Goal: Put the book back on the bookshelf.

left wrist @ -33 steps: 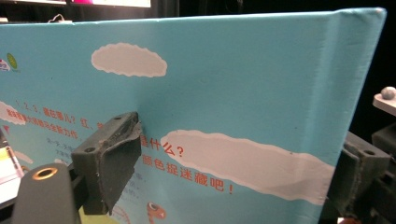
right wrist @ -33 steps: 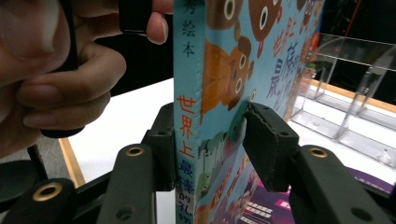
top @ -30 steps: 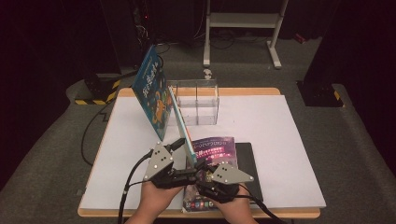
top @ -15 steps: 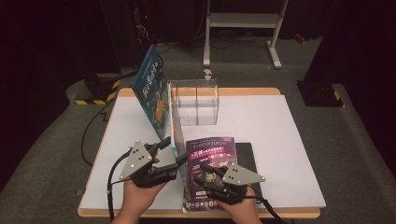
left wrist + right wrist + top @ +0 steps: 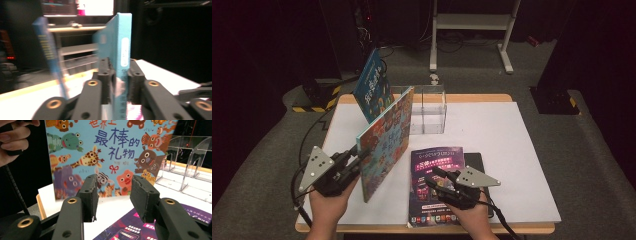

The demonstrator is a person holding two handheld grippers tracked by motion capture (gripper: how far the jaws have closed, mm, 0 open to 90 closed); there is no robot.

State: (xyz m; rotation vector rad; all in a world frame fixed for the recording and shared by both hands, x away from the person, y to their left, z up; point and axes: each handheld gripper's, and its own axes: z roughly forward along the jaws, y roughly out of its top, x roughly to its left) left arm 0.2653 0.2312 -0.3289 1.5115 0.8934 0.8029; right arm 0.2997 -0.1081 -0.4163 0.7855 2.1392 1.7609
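A picture book with a cartoon-animal cover [image 5: 384,142] stands on edge over the left of the white table [image 5: 512,145]. My left gripper [image 5: 361,156] grips its near edge. In the left gripper view the jaws, which have just been closing, press on both sides of the light-blue book edge [image 5: 122,57]. A second blue book [image 5: 372,87] leans against a clear acrylic holder [image 5: 428,107] behind it. My right gripper [image 5: 432,177] hovers open over a purple book [image 5: 437,165] lying flat. In the right gripper view its gripper [image 5: 113,192] holds nothing, and the animal cover [image 5: 110,145] faces it.
A black book [image 5: 476,162] lies under the purple one at its right side. The table's wooden front edge [image 5: 377,229] runs just ahead of the person's hands. A white metal stand [image 5: 472,22] is on the dark floor beyond the table.
My left gripper moved left, away from the right one, and closed on the animal book's edge. The book now stands with its cover turned to the right. The right gripper barely moved.
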